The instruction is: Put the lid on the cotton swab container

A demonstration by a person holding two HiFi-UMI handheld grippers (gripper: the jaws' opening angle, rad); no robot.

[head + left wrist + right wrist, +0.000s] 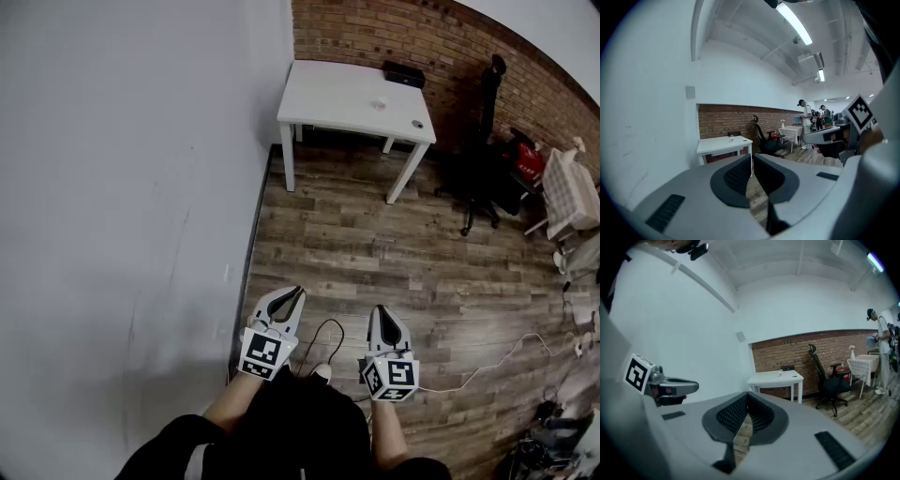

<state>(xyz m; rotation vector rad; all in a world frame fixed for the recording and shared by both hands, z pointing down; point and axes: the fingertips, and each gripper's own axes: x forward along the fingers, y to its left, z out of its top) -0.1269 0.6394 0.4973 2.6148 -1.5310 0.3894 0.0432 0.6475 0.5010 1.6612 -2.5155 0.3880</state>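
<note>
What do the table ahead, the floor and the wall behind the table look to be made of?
Table: likely painted wood or laminate; plain matte white top and square legs, no grain showing.
Floor: wood or wood-look planks, brown staggered boards with grain; can't tell which.
Wall: bare red-brown brick, mortar lines visible, unpainted.

two hand-held grippers; one white table; one black chair; one black box

Head view steeply down, gripper views level, all sharing far white table
</note>
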